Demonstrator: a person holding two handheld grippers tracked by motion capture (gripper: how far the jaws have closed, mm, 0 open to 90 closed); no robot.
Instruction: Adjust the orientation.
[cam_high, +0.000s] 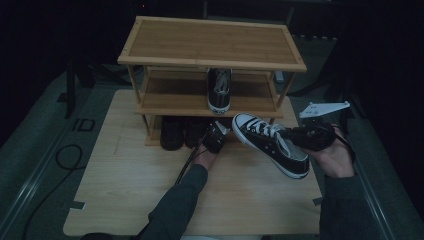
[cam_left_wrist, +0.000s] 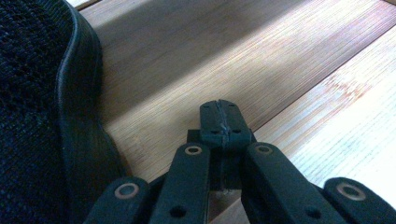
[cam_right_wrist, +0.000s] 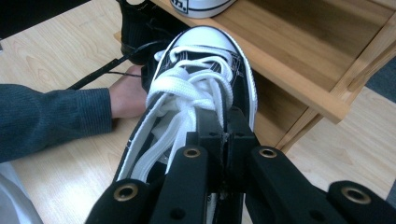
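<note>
Sneaker (cam_high: 272, 144), black with white laces, hangs tilted above the tabletop's (cam_high: 125, 190) right half, clamped at its collar by the fingers of the right gripper (cam_right_wrist: 226, 135). Left gripper (cam_high: 215, 136) sits with fingers pressed together on nothing, by dark shoes (cam_high: 172, 132) at the rack's (cam_high: 210, 42) foot. Farther back, a matching sneaker (cam_high: 219, 90) rests on the middle shelf.

Black canvas sneaker (cam_high: 272, 145) with white laces, white toe cap and white sole edging. It is held clear of the table at the right, just in front of the wooden shoe rack (cam_high: 210, 60). The toe points far-left toward the rack's lower levels, the heel near-right. It is tilted, opening upward, with the laces loosely threaded and the tongue visible.
</note>
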